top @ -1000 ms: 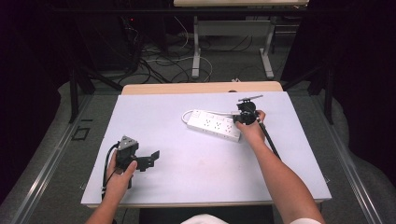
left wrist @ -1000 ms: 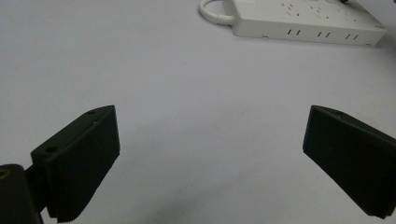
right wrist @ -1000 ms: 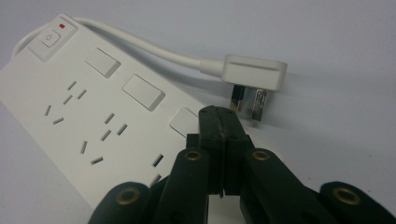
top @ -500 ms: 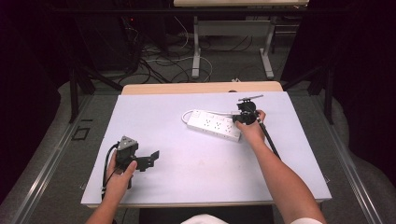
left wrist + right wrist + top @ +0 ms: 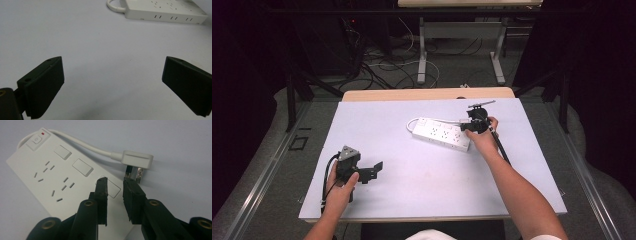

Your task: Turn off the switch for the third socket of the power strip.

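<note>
Left gripper (image 5: 374, 171) sits lower left of the high view, low over the table (image 5: 422, 175). The person's left hand (image 5: 341, 187) grips its body, the grey three-cornered plate (image 5: 348, 152) on top, the cable (image 5: 328, 176) looping down toward the near edge. Jaws spread wide, nothing between them. Left gripper view: the two black jaws sit at the far left and far right of the frame with bare white table surface (image 5: 100, 50) between.

White power strip (image 5: 443, 134) lies flat just right of centre in the high view, angled, its long axis running upper left to lower right. It also appears at the top right of the left gripper view (image 5: 162, 10), well apart from that gripper.

Right gripper (image 5: 467, 128) is at the strip's right end, held by the right hand (image 5: 484, 140), forearm coming in from the bottom right. Right gripper view: jaws (image 5: 115, 195) set to a narrow gap, nothing clamped, hovering over the strip's near end. Strip top (image 5: 50, 177) shows a power button with a red indicator at upper left, rows of sockets, and rectangular covers. Its white cord (image 5: 82, 145) curves from the button end round to the flat white plug (image 5: 137, 160), upper right of centre. The plug's metal prongs (image 5: 133, 173) point down toward the right-hand jaw tip, just beside it. Contact: cannot tell.
</note>
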### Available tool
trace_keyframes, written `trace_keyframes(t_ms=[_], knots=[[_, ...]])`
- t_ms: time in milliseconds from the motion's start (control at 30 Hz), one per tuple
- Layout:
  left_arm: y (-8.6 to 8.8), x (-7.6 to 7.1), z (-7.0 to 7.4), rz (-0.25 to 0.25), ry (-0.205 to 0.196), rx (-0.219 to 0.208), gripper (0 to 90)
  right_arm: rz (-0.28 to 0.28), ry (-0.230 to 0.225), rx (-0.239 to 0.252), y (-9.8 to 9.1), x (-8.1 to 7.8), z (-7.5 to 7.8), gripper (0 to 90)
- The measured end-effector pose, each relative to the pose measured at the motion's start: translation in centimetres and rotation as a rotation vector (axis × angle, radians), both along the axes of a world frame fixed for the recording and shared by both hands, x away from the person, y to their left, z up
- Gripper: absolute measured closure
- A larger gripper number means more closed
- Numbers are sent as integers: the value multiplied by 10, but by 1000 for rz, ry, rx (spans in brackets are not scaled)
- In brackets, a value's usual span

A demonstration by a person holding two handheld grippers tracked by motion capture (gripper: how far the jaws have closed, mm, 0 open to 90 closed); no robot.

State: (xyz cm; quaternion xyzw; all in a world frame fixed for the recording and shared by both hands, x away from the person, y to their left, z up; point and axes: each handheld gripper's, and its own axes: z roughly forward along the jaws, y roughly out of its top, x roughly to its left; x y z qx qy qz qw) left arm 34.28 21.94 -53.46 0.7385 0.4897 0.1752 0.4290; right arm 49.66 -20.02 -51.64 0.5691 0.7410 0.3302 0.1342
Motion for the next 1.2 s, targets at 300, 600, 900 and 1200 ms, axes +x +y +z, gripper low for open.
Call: trace_keyframes(t_ms=[300, 600, 900, 1200], knots=[[0, 0, 0, 0, 2, 0, 41, 40, -2, -10, 2, -7, 8, 660], [-1, 0, 0, 1, 2, 1, 41, 69, 9, -12, 2, -14, 15, 591], [0, 0, 0, 2, -1, 1, 41, 109, -7, -32, 3, -23, 23, 535], [-1, -1, 0, 3, -2, 0, 41, 149, -14, -48, 2, -35, 29, 503]])
